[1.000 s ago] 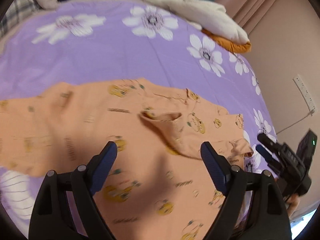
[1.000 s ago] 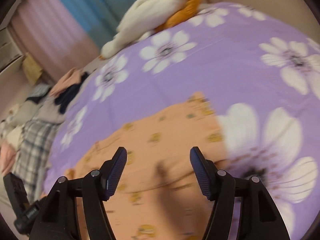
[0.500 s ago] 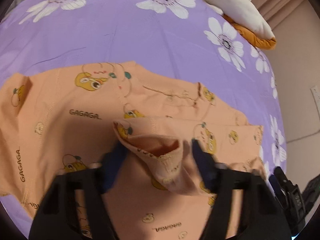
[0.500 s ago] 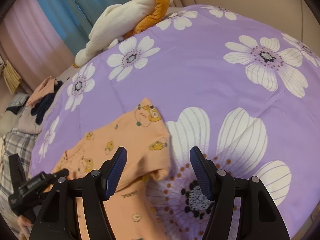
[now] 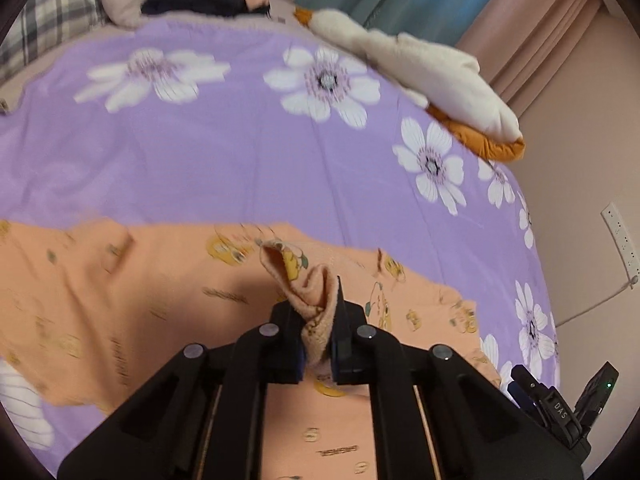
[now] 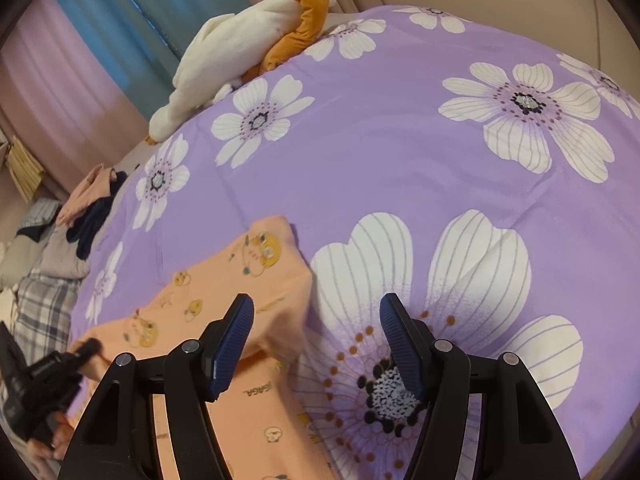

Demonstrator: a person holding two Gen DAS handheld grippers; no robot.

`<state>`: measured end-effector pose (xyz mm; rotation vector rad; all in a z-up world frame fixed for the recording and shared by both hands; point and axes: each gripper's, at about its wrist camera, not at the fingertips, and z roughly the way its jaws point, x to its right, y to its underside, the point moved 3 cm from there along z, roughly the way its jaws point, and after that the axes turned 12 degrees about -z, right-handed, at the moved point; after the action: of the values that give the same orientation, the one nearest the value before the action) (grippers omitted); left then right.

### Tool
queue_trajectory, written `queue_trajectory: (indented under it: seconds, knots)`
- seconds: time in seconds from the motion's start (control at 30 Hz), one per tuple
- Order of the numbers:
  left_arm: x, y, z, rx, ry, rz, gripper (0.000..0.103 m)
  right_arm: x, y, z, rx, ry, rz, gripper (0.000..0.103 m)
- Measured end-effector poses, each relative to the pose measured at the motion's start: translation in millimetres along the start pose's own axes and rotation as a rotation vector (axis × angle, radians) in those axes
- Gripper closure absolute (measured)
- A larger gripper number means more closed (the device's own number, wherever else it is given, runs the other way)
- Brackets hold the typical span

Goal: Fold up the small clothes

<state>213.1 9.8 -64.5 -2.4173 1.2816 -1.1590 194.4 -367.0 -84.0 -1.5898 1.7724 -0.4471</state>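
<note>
A soft peach knit garment (image 5: 140, 288), printed with small yellow cartoon faces and dark lettering, lies spread across the bed's smooth purple bedspread (image 5: 208, 152) patterned with large white flowers. The left gripper (image 5: 316, 344) has its fingers pinched tight on a bunched, ribbed fold of that garment, raised off the flat cloth. The right gripper (image 6: 316, 344) hangs over the garment's rounded outer edge, its ridged blue fingers (image 6: 234, 340) standing wide with nothing between them. A plush white and orange toy (image 6: 240, 56) rests at the bed's far edge.
</note>
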Motion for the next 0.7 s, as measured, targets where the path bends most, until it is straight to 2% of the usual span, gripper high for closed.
queue_trajectory:
  seconds: [0.17, 0.3, 0.43, 0.7]
  knots:
    - [-28, -10, -16, 0.058, -0.053, -0.008, 0.095, -7, 2, 5, -0.017, -0.040, -0.014, 0.038]
    - [-56, -5, -7, 0.023, -0.088, -0.032, 0.095, -13, 5, 13, -0.047, -0.066, -0.024, 0.038]
    - [-74, 3, 2, 0.008, -0.157, -0.038, 0.095, -20, 10, 23, -0.081, -0.106, -0.025, 0.038]
    - [-91, 15, 17, 0.008, -0.232, -0.006, 0.094, -39, 22, 36, -0.148, -0.144, -0.069, 0.038]
